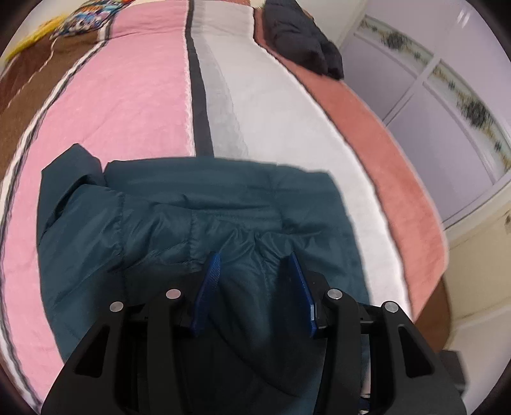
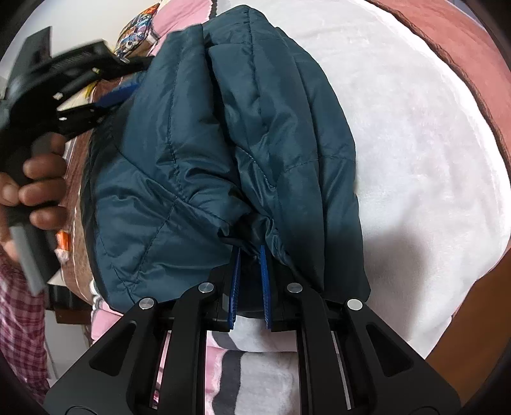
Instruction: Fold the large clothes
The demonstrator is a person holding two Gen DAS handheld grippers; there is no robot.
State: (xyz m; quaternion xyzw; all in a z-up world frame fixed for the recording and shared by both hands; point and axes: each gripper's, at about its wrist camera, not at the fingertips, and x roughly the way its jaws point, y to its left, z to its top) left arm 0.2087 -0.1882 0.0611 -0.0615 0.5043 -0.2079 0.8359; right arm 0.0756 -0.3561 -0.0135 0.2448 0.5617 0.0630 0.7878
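A dark teal padded jacket [image 1: 198, 207] lies partly folded on the striped bedspread [image 1: 127, 105]. My left gripper [image 1: 254, 260] has its blue fingers spread wide, and jacket fabric bulges up between them. In the right wrist view the jacket [image 2: 204, 153] hangs bunched in front of me. My right gripper [image 2: 250, 252] is shut on a gathered edge of the jacket. The left gripper [image 2: 118, 92] shows there at the upper left, held by a hand, against the jacket's far side.
The bed carries pink, grey, white and rust stripes. A dark garment [image 1: 300, 35] lies at the far end of the bed. A patterned pillow [image 1: 86, 16] sits at the far left. White wardrobe doors [image 1: 447, 105] stand to the right of the bed.
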